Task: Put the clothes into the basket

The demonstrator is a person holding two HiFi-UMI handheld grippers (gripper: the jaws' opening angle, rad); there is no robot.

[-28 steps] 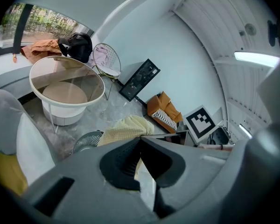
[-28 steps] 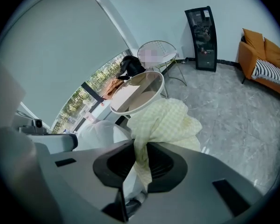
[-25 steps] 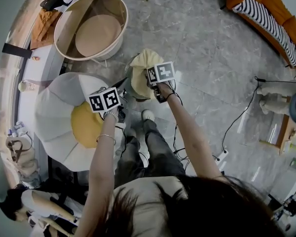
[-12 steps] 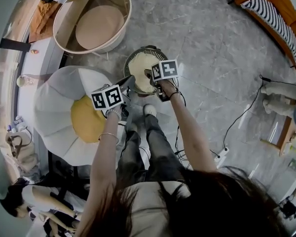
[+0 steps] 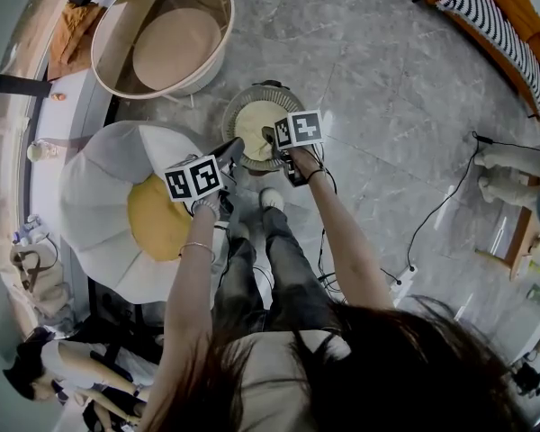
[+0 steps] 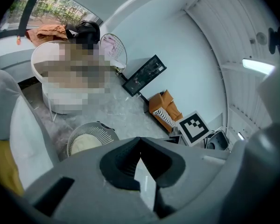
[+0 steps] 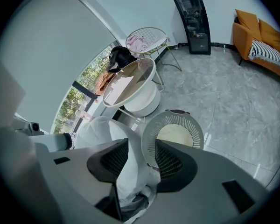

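Cream garment (image 5: 255,122) lay inside slatted basket (image 5: 235,108) | right gripper (image 5: 271,137) over it, jaws just opened wide, empty | left gripper (image 5: 233,149) pinched together, empty | drop apparently done; pink clothes (image 7: 139,43) possibly left.

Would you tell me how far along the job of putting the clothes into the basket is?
Done: a pale yellow garment lies inside the basket. In hand: nothing. The right claw has just been opening and stands open with nothing between its jaws, and the left claw is shut and empty. Left: probably the pink garment on the wire chair and the orange garment.
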